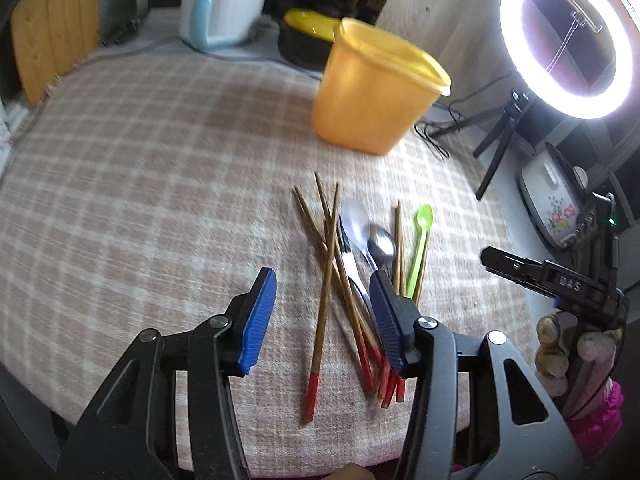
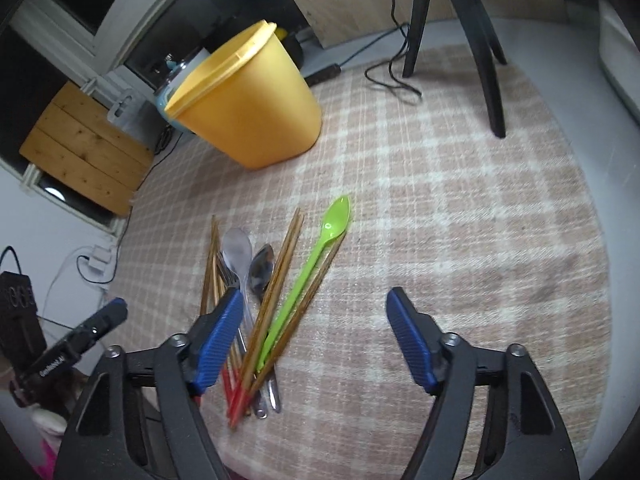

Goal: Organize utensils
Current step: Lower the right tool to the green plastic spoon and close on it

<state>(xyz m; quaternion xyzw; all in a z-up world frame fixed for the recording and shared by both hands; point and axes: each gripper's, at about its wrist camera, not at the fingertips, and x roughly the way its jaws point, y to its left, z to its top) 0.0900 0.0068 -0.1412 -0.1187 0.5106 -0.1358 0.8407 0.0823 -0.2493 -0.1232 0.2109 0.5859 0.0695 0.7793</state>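
Note:
A heap of utensils lies on the checked cloth: several red-tipped wooden chopsticks point(image 1: 325, 280) point(image 2: 276, 284), a clear plastic spoon point(image 1: 355, 220) point(image 2: 237, 252), a metal spoon point(image 1: 382, 245) point(image 2: 261, 268) and a green plastic spoon point(image 1: 420, 240) point(image 2: 316, 256). An empty orange tub point(image 1: 372, 88) point(image 2: 248, 100) stands upright beyond them. My left gripper point(image 1: 322, 304) is open and empty above the heap's near end. My right gripper point(image 2: 314, 320) is open and empty, its left finger point(image 2: 218, 336) over the handles. The right gripper also shows in the left wrist view point(image 1: 520, 270).
A ring light point(image 1: 566, 40) on a black tripod point(image 2: 480, 40) stands at the far right with a cable point(image 2: 394, 76). A white and blue appliance point(image 1: 220, 8), a black pot with yellow lid point(image 1: 308, 36) and a floral cooker point(image 1: 550, 200) sit around the cloth.

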